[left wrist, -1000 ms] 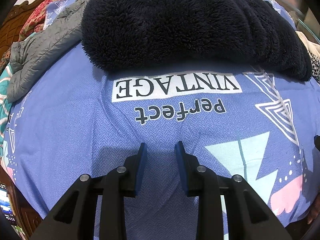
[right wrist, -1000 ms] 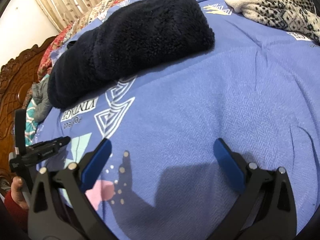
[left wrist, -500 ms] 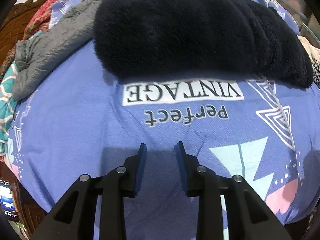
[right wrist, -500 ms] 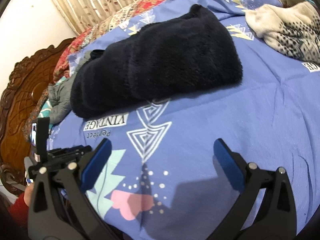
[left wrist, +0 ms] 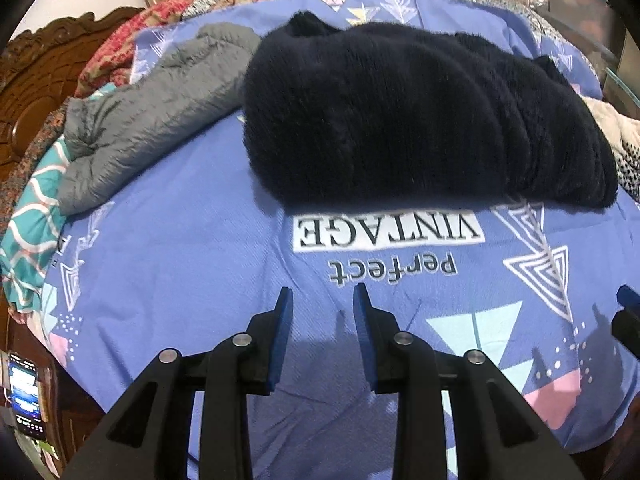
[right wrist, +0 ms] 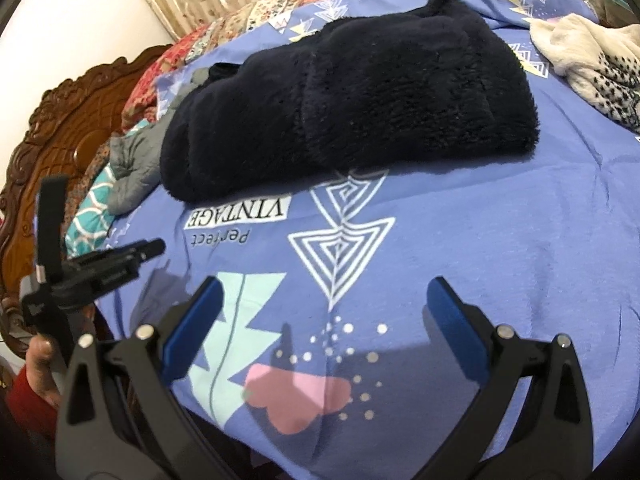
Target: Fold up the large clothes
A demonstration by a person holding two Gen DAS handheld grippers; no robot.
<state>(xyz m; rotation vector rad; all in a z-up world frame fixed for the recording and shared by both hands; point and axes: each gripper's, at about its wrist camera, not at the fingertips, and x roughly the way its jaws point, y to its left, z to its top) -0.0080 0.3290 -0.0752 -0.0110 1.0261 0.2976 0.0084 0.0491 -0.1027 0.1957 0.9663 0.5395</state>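
Note:
A dark navy fleece garment point(left wrist: 412, 120) lies folded in a thick bundle on the blue printed bedsheet point(left wrist: 180, 264), well beyond both grippers; it also shows in the right wrist view point(right wrist: 352, 96). My left gripper point(left wrist: 322, 300) hovers over the sheet near the bed's front edge, its jaws a narrow gap apart and empty. My right gripper point(right wrist: 328, 292) is wide open and empty over the sheet. The left gripper point(right wrist: 120, 264) shows at the left of the right wrist view.
A grey quilted jacket point(left wrist: 152, 116) lies left of the fleece. A cream spotted garment point(right wrist: 592, 56) lies at the right. A carved wooden headboard point(right wrist: 68, 128) stands at the left. A lit phone point(left wrist: 25, 392) sits low left.
Both grippers have pulled back and risen away from the fleece bundle, so more of the bed and headboard shows. Neither jaw opening has changed.

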